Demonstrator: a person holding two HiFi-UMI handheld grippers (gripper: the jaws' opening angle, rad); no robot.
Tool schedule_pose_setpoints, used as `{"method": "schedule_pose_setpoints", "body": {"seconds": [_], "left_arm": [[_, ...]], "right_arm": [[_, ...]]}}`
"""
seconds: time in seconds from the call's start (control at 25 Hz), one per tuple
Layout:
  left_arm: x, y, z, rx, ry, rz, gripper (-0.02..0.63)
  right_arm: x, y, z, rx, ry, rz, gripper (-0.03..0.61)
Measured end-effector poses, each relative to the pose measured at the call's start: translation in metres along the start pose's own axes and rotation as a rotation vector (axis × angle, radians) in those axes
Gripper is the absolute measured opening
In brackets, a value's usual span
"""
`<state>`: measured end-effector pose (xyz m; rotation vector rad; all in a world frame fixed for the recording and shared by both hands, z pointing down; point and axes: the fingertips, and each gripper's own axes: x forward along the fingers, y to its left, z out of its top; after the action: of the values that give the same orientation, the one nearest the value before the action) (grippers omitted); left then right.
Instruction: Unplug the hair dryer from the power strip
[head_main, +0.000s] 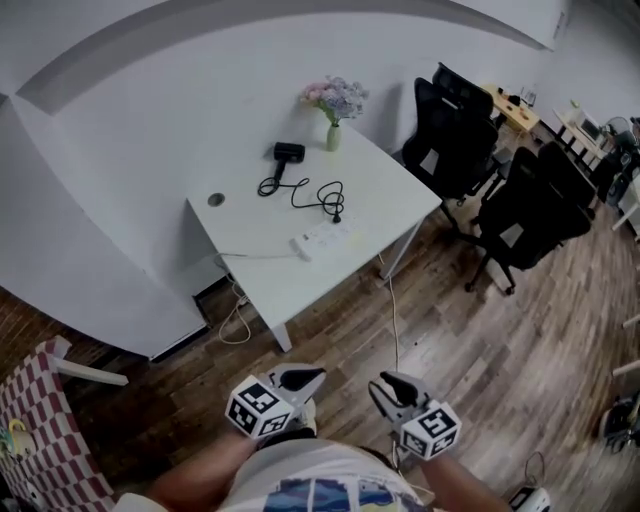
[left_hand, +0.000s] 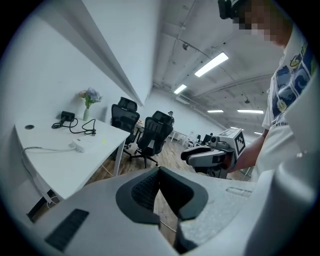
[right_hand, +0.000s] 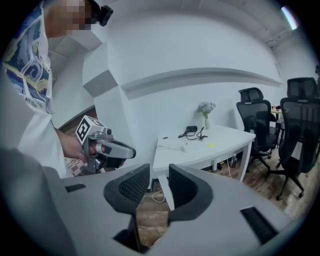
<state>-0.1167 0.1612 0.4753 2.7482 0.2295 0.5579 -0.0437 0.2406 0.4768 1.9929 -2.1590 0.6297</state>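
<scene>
A black hair dryer (head_main: 289, 152) lies at the back of a white table (head_main: 250, 270), far ahead of me. Its black cord (head_main: 315, 195) loops to a plug (head_main: 337, 215) standing at a white power strip (head_main: 325, 238); from here I cannot tell how deep it sits. Both grippers hang low near my body, well short of the table. My left gripper (head_main: 303, 380) has its tips together in the left gripper view (left_hand: 159, 171), with nothing held. My right gripper (head_main: 390, 388) shows a gap between its pads (right_hand: 159, 172), with nothing in it.
A vase of flowers (head_main: 334, 110) stands at the table's back corner. Black office chairs (head_main: 455, 135) (head_main: 530, 205) crowd the right side. A white cable (head_main: 393, 310) drops from the table to the wooden floor. A checkered seat (head_main: 40, 420) is at my lower left.
</scene>
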Motion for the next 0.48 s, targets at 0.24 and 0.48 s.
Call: {"method": "schedule_pose_setpoints", "body": {"seconds": [0.24, 0.48], "left_arm": [[0.003, 0.059, 0.013, 0.003, -0.002, 0.012, 0.002], [0.011, 0.099, 0.027, -0.019, -0.031, 0.043, 0.002]], "right_arm": [[0.046, -0.014, 0.022, -0.007, 0.005, -0.016, 0.104], [0.079, -0.032, 0.034, 0.005, 0.032, -0.011, 0.098]]}}
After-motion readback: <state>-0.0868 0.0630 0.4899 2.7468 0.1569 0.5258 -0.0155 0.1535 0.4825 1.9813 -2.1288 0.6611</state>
